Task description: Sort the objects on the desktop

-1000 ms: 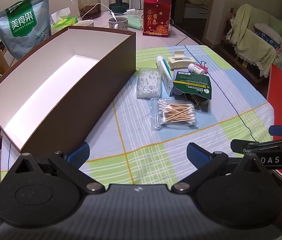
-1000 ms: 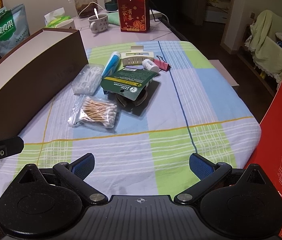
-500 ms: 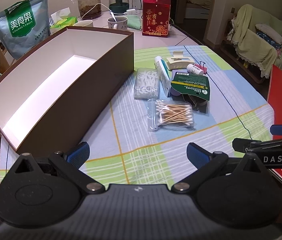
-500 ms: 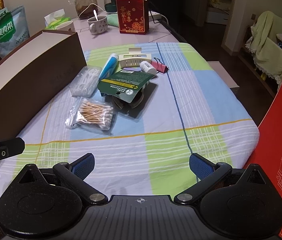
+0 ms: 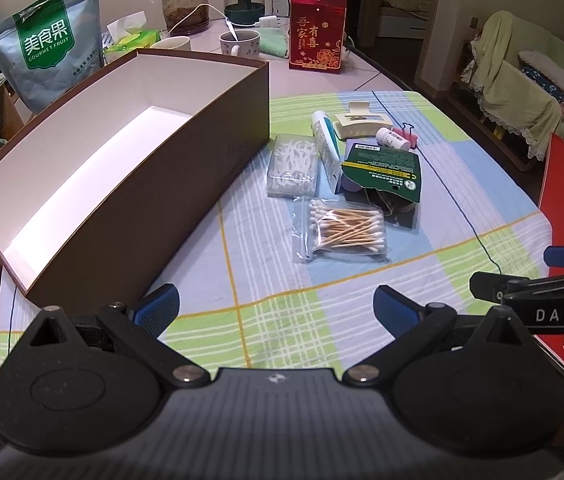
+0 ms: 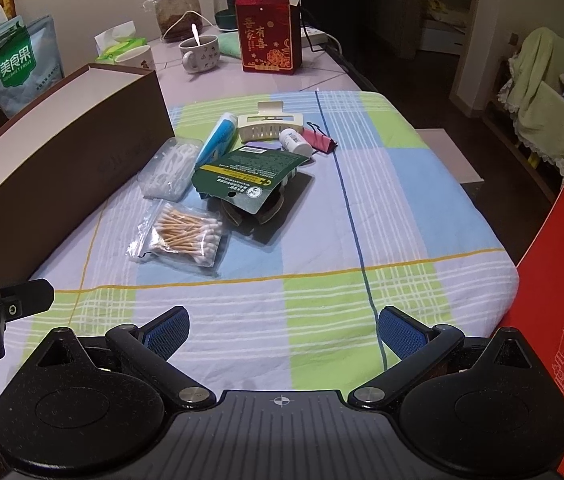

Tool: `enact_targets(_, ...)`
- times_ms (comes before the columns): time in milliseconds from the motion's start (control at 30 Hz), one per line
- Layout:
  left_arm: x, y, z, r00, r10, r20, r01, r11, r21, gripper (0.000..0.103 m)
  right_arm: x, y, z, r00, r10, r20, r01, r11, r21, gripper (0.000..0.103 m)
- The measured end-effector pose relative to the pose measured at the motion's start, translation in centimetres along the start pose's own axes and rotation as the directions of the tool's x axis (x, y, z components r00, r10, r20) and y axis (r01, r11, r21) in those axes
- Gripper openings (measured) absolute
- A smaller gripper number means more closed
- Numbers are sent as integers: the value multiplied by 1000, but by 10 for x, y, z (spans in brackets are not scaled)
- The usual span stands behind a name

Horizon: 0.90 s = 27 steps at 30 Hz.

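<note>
Hovering wide open and empty, left tool and right tool face cotton-swab bag: light, slippery, crinkly; pinch its flat edge.

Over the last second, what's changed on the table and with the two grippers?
Very little. The view from each wrist drifts slightly, so both grippers shifted a touch. Left gripper and right gripper stayed open, holding nothing. The cotton swab bag and brown box have not moved.

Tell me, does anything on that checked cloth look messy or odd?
Nothing spilled or broken. The small items lie in a loose heap: the green card pack is propped askew over other items, overlapping the blue tube.
</note>
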State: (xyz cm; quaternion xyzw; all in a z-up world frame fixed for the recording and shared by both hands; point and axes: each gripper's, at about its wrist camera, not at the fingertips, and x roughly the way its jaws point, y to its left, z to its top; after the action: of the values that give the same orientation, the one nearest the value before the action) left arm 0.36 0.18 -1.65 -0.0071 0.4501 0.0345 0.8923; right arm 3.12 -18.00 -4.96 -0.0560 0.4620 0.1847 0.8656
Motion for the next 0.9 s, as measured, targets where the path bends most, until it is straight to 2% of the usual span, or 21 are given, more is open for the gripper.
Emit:
enact_targets(700, 14, -10, 4, 1000, 4, -3, -4, 1000, -27, 102, 11, -15, 13, 997, 79, -16, -80, 996, -29, 103)
enact_targets(900, 20, -14, 5, 1000, 11, 0, -11, 1000, -18, 102, 15, -24, 16, 997, 72, -12, -72, 997, -3, 103)
